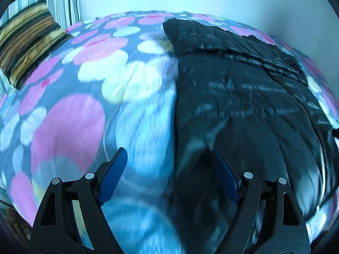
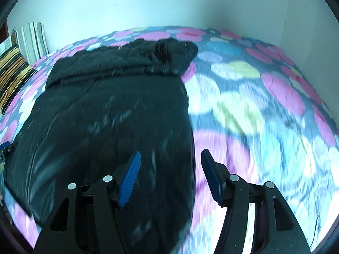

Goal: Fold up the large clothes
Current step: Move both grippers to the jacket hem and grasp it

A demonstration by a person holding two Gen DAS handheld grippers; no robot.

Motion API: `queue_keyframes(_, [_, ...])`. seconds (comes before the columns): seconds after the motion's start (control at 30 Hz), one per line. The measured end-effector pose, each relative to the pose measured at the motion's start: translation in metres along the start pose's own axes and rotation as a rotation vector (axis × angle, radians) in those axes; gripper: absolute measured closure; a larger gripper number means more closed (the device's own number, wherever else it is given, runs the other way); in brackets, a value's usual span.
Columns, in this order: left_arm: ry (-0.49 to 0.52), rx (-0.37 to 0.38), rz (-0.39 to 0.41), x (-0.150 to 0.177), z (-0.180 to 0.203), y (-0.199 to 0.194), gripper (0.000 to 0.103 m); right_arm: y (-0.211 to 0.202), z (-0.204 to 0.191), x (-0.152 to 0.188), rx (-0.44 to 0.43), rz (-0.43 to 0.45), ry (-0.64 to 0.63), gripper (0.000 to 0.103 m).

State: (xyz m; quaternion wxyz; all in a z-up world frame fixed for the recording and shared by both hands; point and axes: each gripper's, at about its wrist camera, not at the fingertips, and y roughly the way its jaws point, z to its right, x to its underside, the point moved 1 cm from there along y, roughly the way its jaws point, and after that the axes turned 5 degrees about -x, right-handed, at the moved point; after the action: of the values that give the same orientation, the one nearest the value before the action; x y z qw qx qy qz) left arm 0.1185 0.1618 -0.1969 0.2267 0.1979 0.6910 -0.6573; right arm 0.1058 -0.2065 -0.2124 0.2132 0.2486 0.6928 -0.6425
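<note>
Looking down over the bed (image 2: 264, 89), its flowered cover filling both views, and on it the big black quilted jacket (image 2: 110, 105) lies spread flat, hood end away at twelve o'clock by the wall, I'd say so the sides can be folded in. Striped pillows (image 1: 29, 40) sit at ten o'clock, out of the way. My left hand-held gripper (image 1: 169, 158) hangs released, empty, straddling the jacket's left edge, one finger over the cover, one over black fabric. My right hand-held gripper (image 2: 170, 160) is spread wide too, grasping nothing, astride the right edge. To me that's both lining up for side grabs. There's heavy blur down here; no label or writing I can read.
</note>
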Motion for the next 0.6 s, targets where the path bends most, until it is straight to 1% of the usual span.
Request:
queue_keyframes(0.1, [-0.042,0.086,-0.016,0.015,-0.008,-0.004,0.022,-0.004,0.000,0.021,-0.008,-0.022,-0.011,0.044])
queue_keyframes(0.17, [-0.051,0.137,-0.028,0.022,-0.008,-0.005,0.022,-0.003,0.002,0.034,-0.017,-0.043,-0.006,0.044])
queue_keyframes(0.2, [-0.041,0.150,-0.029,0.025,-0.008,-0.006,0.022,-0.004,0.003,0.039,-0.027,-0.047,0.006,0.040])
queue_keyframes(0.23, [-0.027,0.147,-0.025,0.028,-0.006,-0.008,0.022,-0.004,0.005,0.042,-0.035,-0.049,0.019,0.039])
queue_keyframes(0.33, [0.012,0.152,-0.024,0.032,0.001,-0.010,0.022,-0.007,0.006,0.048,-0.066,-0.054,0.049,0.039])
queue_keyframes(0.4, [0.020,0.177,-0.027,0.033,0.005,-0.010,0.026,-0.008,0.005,0.052,-0.092,-0.065,0.055,0.039])
queue_keyframes(0.43, [0.020,0.185,-0.028,0.034,0.005,-0.010,0.030,-0.008,0.004,0.054,-0.098,-0.066,0.051,0.042])
queue_keyframes(0.47, [0.018,0.198,-0.030,0.034,0.005,-0.010,0.031,-0.009,0.002,0.056,-0.110,-0.063,0.047,0.052])
queue_keyframes(0.5, [0.015,0.204,-0.031,0.035,0.006,-0.010,0.034,-0.009,0.001,0.057,-0.122,-0.064,0.049,0.058])
queue_keyframes(0.53, [0.014,0.213,-0.031,0.035,0.006,-0.010,0.038,-0.010,-0.001,0.058,-0.127,-0.063,0.049,0.061])
queue_keyframes(0.57, [0.015,0.221,-0.031,0.036,0.006,-0.011,0.041,-0.011,-0.004,0.058,-0.125,-0.060,0.037,0.067])
queue_keyframes(0.6, [0.020,0.236,-0.031,0.037,0.008,-0.012,0.051,-0.011,-0.007,0.059,-0.118,-0.056,0.024,0.072])
